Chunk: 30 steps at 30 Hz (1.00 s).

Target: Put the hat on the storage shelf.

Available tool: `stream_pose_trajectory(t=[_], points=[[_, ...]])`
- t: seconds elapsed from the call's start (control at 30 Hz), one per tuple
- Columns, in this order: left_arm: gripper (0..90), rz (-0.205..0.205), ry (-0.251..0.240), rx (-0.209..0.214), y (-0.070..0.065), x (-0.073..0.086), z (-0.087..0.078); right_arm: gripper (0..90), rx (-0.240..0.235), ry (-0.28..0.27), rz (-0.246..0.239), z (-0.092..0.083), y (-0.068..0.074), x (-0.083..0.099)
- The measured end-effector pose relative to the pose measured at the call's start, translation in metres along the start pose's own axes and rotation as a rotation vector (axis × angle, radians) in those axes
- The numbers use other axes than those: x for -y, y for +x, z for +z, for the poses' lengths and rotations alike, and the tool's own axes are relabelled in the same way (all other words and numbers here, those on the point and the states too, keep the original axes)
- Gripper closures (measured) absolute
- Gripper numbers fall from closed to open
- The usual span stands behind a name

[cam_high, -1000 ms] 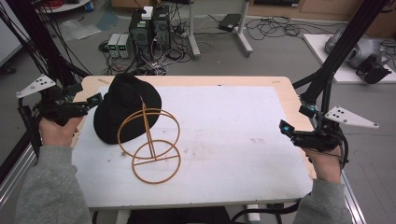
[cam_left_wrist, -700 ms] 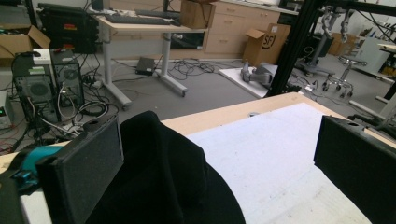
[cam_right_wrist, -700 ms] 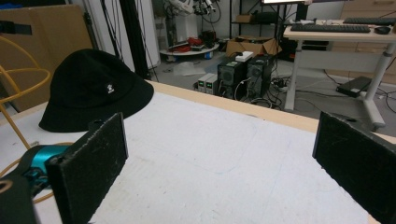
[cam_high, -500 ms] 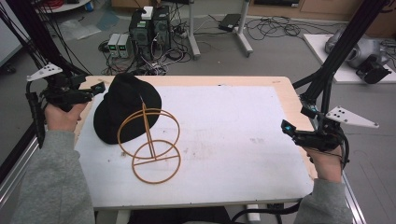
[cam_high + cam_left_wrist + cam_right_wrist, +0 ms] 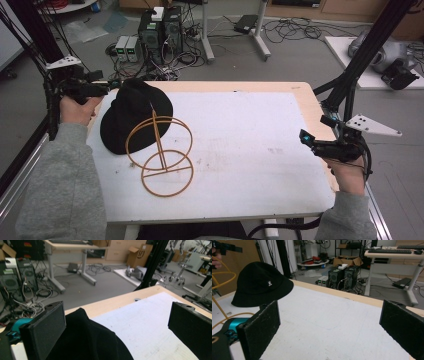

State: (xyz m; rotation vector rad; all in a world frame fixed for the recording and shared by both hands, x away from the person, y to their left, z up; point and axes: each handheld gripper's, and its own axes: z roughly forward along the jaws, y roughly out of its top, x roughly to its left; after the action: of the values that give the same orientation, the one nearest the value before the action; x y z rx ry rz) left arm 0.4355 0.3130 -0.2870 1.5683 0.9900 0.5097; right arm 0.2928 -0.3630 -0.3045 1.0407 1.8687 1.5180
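— Care is needed at the crown: how should the black hat (image 5: 134, 114) be approached by the left gripper (image 5: 111, 86)?

— The hat is draped over the upper ring of the yellow wire stand (image 5: 161, 152), at the far left of the white mat (image 5: 250, 145). The left gripper is held just beside its crown, with the jaws spread wide and nothing between them; in the left gripper view the black cloth (image 5: 85, 340) is seen just below the gap. It is judged that the jaws should be lowered over a fold of the crown and closed only once cloth lies between both pads, so that the wire is not caught. A straight upward lift is advised, lest the stand be tipped.

— And the right gripper (image 5: 306, 138)?

— It is held apart near the mat's right edge, jaws also wide and empty. The stand's base could be steadied by it.

— What is counted?

— One hat, one stand made of two rings and a post, one mat, one wooden table (image 5: 280, 86), two grippers.
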Motion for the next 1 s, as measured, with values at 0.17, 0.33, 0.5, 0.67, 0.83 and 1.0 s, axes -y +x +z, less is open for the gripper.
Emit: stream_pose_trajectory(t=[0.17, 0.33, 0.5, 0.67, 0.83, 1.0], points=[[1.7, -0.019, 0.034, -0.008, 0.007, 0.004, 0.015, 2.3, 0.004, 0.001, 0.004, -0.002, -0.001, 0.000], [2.1, -0.026, 0.036, -0.025, 0.012, 0.008, 0.024, 2.3, 0.007, 0.004, 0.010, -0.002, -0.003, 0.002], [2.9, -0.026, 0.047, -0.059, 0.018, 0.013, 0.034, 2.3, 0.010, 0.014, 0.007, -0.002, -0.004, 0.003], [12.8, -0.019, 0.076, -0.075, 0.021, 0.019, 0.042, 2.3, 0.016, 0.016, 0.007, -0.003, -0.004, 0.004], [15.2, -0.038, 0.081, -0.055, 0.025, 0.024, 0.050, 2.3, 0.018, 0.018, 0.006, -0.004, -0.005, 0.005], [25.9, -0.047, 0.135, -0.071, 0.030, 0.032, 0.059, 2.3, 0.020, 0.022, 0.008, -0.004, -0.006, 0.005]])
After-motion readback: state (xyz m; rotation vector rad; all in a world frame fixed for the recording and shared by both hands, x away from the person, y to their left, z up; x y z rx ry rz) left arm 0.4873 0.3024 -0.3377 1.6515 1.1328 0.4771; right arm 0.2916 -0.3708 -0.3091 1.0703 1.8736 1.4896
